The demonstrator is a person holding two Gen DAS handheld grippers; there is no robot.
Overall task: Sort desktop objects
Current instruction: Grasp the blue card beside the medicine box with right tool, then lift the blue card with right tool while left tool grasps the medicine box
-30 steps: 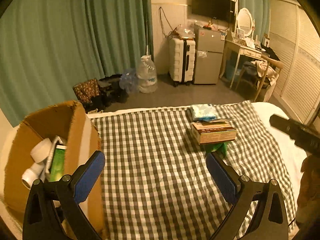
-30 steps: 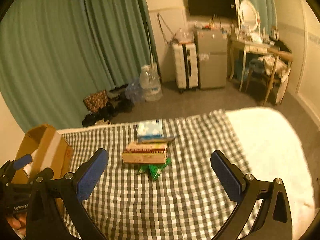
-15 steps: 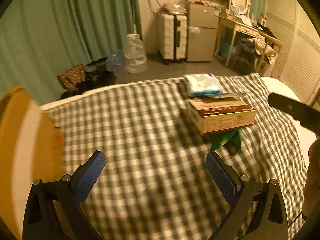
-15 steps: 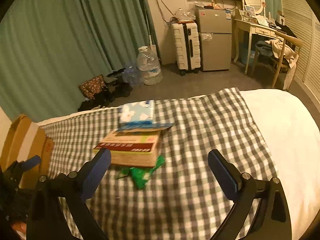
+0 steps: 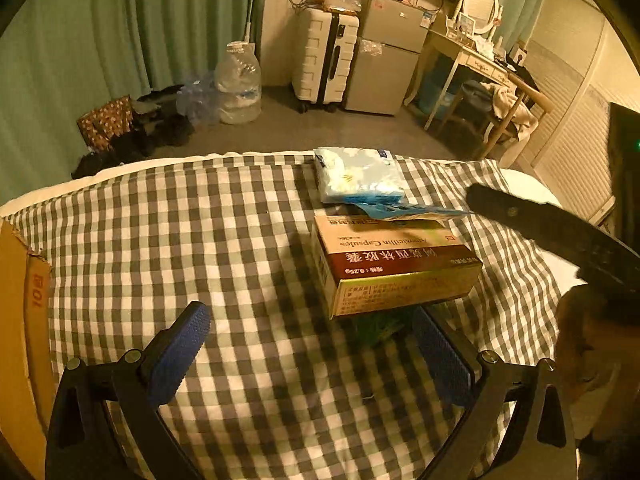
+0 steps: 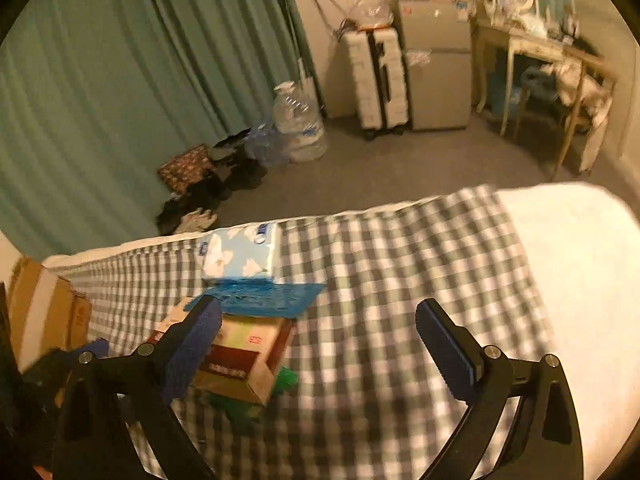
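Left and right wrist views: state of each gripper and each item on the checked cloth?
left gripper: open, empty
right gripper: open, empty
medicine box: closed, lying flat on the green packet
green packet: mostly hidden under the box
blue sachet: flat on the box
tissue pack: lying flat

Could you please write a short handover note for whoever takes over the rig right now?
Left tool: open, empty, low over the checked cloth, just short of the medicine box.
Right tool: open, empty, over the same pile.
Pile: medicine box on a green packet, a blue sachet on the box, tissue pack behind.
Cardboard box sits at the left edge; its contents are out of view.
Left to do: all four pile items remain unsorted.
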